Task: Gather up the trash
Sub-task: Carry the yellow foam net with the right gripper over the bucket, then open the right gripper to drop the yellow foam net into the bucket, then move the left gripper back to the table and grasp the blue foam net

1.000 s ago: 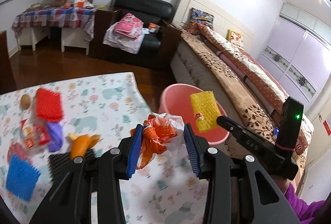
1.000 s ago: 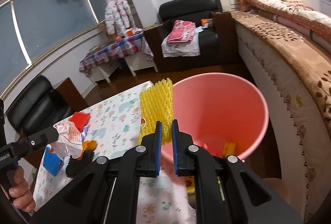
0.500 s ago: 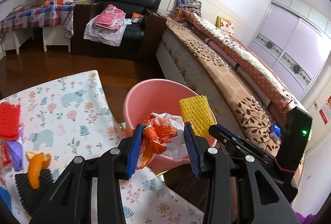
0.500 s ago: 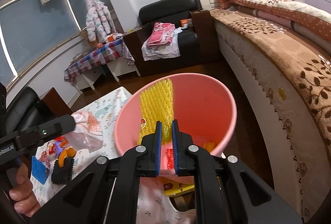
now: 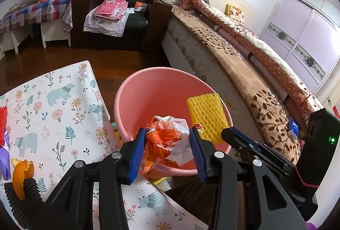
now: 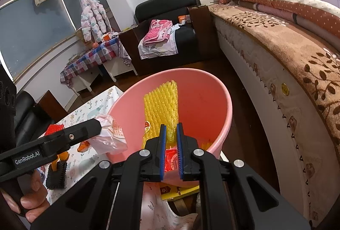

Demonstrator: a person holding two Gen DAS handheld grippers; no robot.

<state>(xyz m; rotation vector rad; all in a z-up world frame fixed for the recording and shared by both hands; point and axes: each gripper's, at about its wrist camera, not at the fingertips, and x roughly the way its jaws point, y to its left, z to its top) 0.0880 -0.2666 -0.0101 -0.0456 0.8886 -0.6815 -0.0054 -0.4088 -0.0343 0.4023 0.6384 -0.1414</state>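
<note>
My left gripper [image 5: 166,134] is shut on a crumpled orange and white plastic bag [image 5: 167,140] and holds it over the near rim of the pink bin [image 5: 136,94]. The bag also shows in the right wrist view [image 6: 110,134]. My right gripper [image 6: 170,130] is shut on a yellow foam net sleeve [image 6: 162,106] and holds it upright over the pink bin [image 6: 204,98]. The sleeve also shows in the left wrist view [image 5: 207,115]. Red and yellow scraps [image 6: 171,158] lie at the bin's bottom.
The table with the floral cloth [image 5: 53,106] stands left of the bin and bears an orange peel [image 5: 21,172] on a black net [image 5: 19,198], a red net [image 5: 3,121] and a purple wrapper. A bed [image 5: 244,60] runs along the right. A black armchair [image 5: 125,9] stands behind.
Both grippers have moved from the table's edge to over the pink bin, each still holding its piece of trash. The table's items have slid off to the left of view.
</note>
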